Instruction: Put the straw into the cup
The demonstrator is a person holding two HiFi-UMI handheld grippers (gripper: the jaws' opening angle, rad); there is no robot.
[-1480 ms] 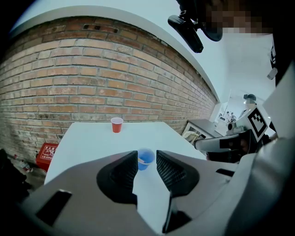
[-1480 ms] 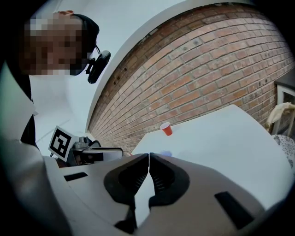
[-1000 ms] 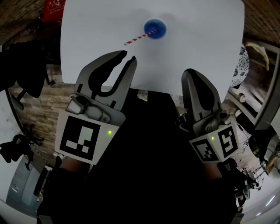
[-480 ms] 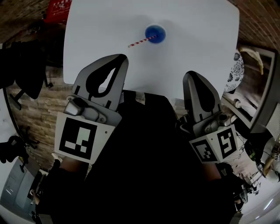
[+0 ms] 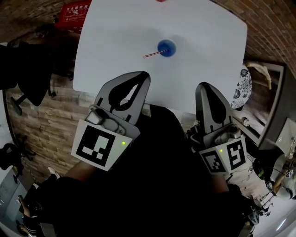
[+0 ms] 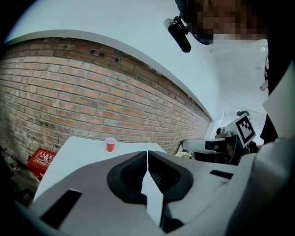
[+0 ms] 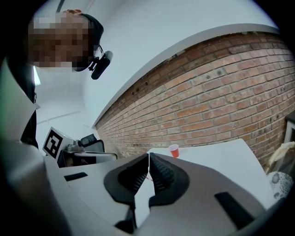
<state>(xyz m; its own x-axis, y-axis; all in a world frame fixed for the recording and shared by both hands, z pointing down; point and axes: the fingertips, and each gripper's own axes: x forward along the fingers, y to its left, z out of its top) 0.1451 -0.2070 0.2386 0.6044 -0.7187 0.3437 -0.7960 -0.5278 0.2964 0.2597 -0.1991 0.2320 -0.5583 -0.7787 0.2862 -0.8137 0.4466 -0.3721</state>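
— Where's the straw?

— The straw [image 5: 151, 54] has one end in the mouth of the blue cup [image 5: 166, 47]. The rest slants out over the rim toward your left. The cup stands upright around the middle of the white table [image 5: 208, 55], a little toward the far side.

— And my tongs?

— Both are closed and empty. In the left gripper view the left gripper [image 6: 147, 156] has its jaws meeting at the tips with nothing between them. The right gripper [image 7: 148, 157] shows the same in its own view. From your head, the left gripper [image 5: 142, 76] and the right gripper [image 5: 206, 87] sit over the near table edge, well short of the cup.

— What else is on the table?

— A red cup [image 6: 110, 144] stands near the far edge, well apart from the blue one. The rest of the top is bare white.

— And the room?

— A brick wall [image 6: 69, 92] runs behind the table. A red crate [image 5: 74, 14] sits on the floor past the far left corner. A patterned thing [image 5: 243, 88] lies just off the right edge. Dark shapes stand to your left, away from the table. The table between your grippers and the blue cup is open, with wide margins to both side edges.
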